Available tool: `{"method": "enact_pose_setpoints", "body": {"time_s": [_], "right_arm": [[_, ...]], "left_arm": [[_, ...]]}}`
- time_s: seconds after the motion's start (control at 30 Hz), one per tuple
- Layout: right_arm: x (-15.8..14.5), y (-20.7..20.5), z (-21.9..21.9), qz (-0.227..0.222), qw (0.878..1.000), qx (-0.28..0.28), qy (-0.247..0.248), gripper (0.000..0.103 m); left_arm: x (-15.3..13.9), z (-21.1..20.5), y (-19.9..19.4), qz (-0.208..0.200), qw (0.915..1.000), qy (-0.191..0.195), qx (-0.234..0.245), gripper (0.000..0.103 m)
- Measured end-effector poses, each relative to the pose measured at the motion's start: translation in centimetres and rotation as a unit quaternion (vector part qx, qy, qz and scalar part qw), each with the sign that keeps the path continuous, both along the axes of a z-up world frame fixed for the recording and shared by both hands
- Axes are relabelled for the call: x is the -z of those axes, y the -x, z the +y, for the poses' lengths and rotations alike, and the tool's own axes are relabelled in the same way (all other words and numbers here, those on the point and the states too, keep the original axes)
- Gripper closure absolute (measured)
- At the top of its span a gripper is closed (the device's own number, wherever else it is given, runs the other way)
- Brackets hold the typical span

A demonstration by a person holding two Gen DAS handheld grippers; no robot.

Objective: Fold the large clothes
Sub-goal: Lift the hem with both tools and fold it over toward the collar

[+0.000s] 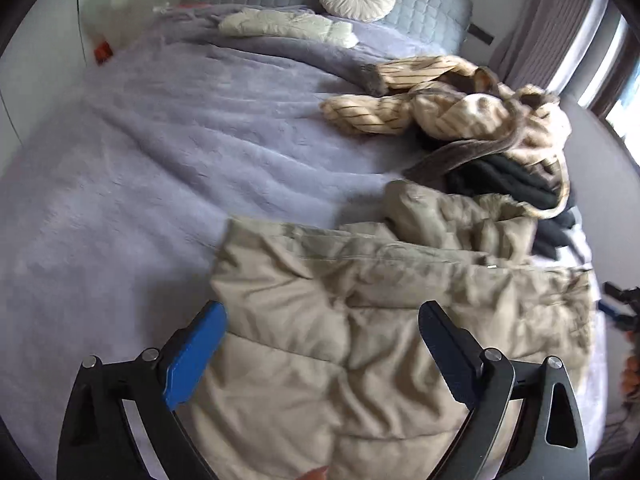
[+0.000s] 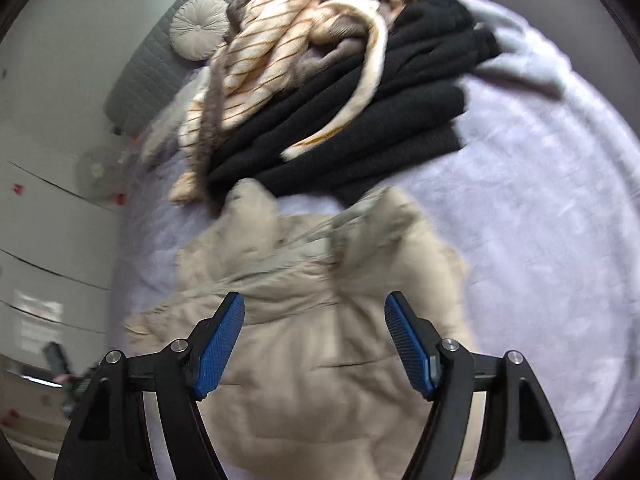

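Both tongs, left and right, gape over the coat; only the left view shows curtains beyond the bed

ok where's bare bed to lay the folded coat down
Free: the lilac bedspread left of the beige puffer coat, up to the cream garment by the headboard; also the blanket right of the coat in the right wrist view. Crowded: the striped robe and black clothes pile.

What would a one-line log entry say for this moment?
task: fold clothes | left gripper: open | right gripper: open | both above puffy beige quilted jacket on lavender fleece bedspread | jacket not gripped
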State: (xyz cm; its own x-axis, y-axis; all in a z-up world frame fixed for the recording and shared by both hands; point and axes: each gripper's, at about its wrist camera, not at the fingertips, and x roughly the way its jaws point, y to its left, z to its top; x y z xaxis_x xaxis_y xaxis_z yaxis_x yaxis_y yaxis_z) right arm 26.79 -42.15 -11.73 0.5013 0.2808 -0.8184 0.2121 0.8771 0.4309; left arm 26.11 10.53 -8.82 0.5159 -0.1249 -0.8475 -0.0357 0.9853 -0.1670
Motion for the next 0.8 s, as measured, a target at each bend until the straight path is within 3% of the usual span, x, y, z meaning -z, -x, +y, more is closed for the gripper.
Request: {"method": "enact_pose_setpoints", "body": {"time_s": [0.07,0.13,0.17,0.23,0.27,0.3,0.33,0.43,0.6,0.7,0.8], "right_arm": [[0.7,-0.2,-1.3,0.005,0.999,0.013,0.029,0.027],[2.4,-1.0,-2.3,0.023,0.999,0.022,0.027,0.027],[3.5,-1.5,-2.7,0.041,0.999,0.023,0.016,0.027],[4.8,-1.9,-3.1,0.06,0.998,0.026,-0.013,0.053],[5.0,-2.2,-2.8,0.06,0.998,0.016,-0.02,0.082],[4.8,-2.3,-2.4,0.054,0.998,0.01,-0.008,0.085],[4.5,-2.6,-1.9,0.043,0.999,0.006,0.015,0.087],[6.1,-4.5,-1.1,0.052,0.996,0.01,0.066,0.089],[10.6,-5.9,-1.1,0.08,0.993,0.03,0.079,0.088],[11.2,-6.4,-1.1,0.079,0.992,0.033,0.089,0.088],[11.3,-6.8,-1.9,0.076,0.993,0.054,0.068,0.085]], "left_arm": [[1.3,0.9,-0.9,0.018,0.9998,0.002,0.002,0.007],[3.4,2.2,-2.1,0.044,0.9988,0.014,-0.018,0.007],[4.5,2.9,-2.8,0.061,0.9973,0.024,-0.034,0.017],[6.5,4.2,-3.9,0.091,0.9924,0.052,-0.064,0.036],[7.1,4.6,-4.3,0.093,0.9905,0.067,-0.076,0.054],[7.4,4.8,-4.7,0.088,0.9902,0.062,-0.088,0.061],[7.7,4.8,-5.0,0.086,0.9904,0.051,-0.096,0.067],[8.9,4.5,-6.0,0.078,0.9895,0.005,-0.122,0.068],[11.9,3.6,-7.5,0.083,0.9864,-0.034,-0.138,0.068],[12.3,3.2,-8.0,0.081,0.9858,-0.052,-0.137,0.068],[12.6,3.6,-8.8,0.085,0.984,-0.045,-0.15,0.068]]}}
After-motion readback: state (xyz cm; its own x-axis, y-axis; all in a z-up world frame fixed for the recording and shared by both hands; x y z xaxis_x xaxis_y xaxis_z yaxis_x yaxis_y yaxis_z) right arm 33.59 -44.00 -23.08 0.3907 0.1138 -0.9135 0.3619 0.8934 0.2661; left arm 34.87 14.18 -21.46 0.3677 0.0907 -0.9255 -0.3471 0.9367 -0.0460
